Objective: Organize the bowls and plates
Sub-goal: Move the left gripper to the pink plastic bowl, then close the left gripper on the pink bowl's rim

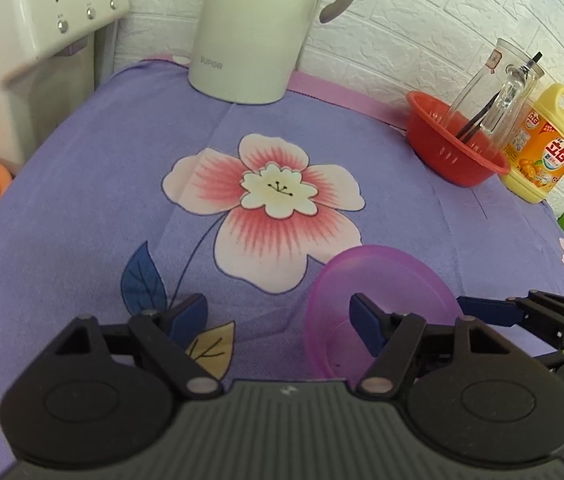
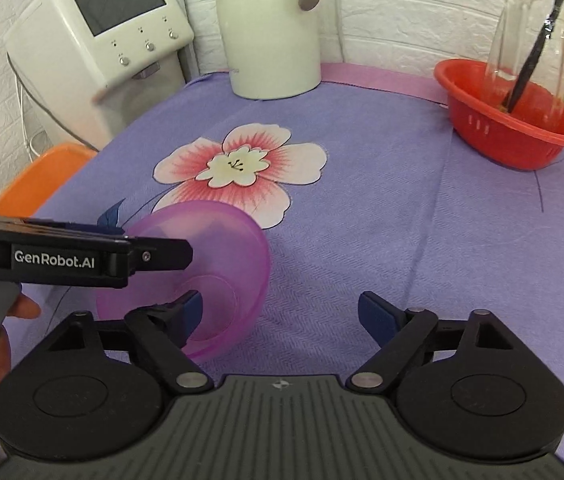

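A translucent purple bowl (image 1: 378,300) lies tilted on the purple flowered cloth (image 1: 102,200), near the front. In the left wrist view my left gripper (image 1: 280,316) is open; its right finger sits inside the bowl's mouth and its left finger is over bare cloth. The right gripper (image 1: 530,312) shows at the right edge, beside the bowl. In the right wrist view my right gripper (image 2: 282,314) is open, its left finger in front of the bowl (image 2: 222,248). The left gripper's body (image 2: 62,258) crosses in front of the bowl from the left.
A white kettle (image 1: 258,28) stands at the back. A red colander (image 1: 454,148) holding a glass jar (image 1: 494,88) and a yellow detergent bottle (image 1: 542,152) are back right. A white appliance (image 2: 98,36) and an orange stool (image 2: 38,180) are off the left edge.
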Demonstrator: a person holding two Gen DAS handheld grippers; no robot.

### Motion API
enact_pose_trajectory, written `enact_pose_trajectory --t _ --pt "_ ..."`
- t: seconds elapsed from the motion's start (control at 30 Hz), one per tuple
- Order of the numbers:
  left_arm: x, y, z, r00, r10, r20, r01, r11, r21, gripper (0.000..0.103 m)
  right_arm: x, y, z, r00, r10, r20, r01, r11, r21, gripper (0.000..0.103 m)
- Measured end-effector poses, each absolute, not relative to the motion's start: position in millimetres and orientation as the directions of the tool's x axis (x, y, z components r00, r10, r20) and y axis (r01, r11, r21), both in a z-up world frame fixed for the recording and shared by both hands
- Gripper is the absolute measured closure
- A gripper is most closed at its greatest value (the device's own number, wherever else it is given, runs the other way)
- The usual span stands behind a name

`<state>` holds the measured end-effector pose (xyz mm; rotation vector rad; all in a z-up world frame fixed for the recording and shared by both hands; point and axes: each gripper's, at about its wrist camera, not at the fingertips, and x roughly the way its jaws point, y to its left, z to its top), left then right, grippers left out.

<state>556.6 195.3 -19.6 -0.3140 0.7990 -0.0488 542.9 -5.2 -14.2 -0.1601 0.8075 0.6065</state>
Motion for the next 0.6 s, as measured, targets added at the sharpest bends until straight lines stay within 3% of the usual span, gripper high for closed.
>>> enact_pose_trajectory --t 0.2,0.23,0.27,0.37,0.6 --pt "551.3 184.1 -18.0 0.695 -0.201 -0.691 -0.043 0.947 -0.319 0.036 536.3 13.0 -18.1 0.517 0.462 -0.721 -0.603 0.794 0.077 0.0" --pt "551.5 182.9 -19.2 0.693 -0.204 -0.692 -0.049 0.944 -0.327 0.037 535.1 15.1 -18.4 0.514 0.465 -0.721 -0.606 0.792 0.078 0.0" --pt "551.1 180.4 -19.0 0.697 -0.198 -0.689 -0.049 0.946 -0.321 0.048 533.0 17.3 -18.3 0.516 0.465 -0.719 -0.608 0.79 0.074 0.0" --pt "551.5 171.0 -17.5 0.693 -0.188 -0.696 -0.041 0.953 -0.299 0.052 527.6 25.7 -17.9 0.52 0.457 -0.722 -0.621 0.782 0.048 0.009" --pt "547.3 162.2 -11.1 0.649 -0.248 -0.719 -0.048 0.93 -0.364 0.052 527.8 26.0 -10.2 0.441 0.476 -0.761 -0.611 0.78 0.134 0.01"
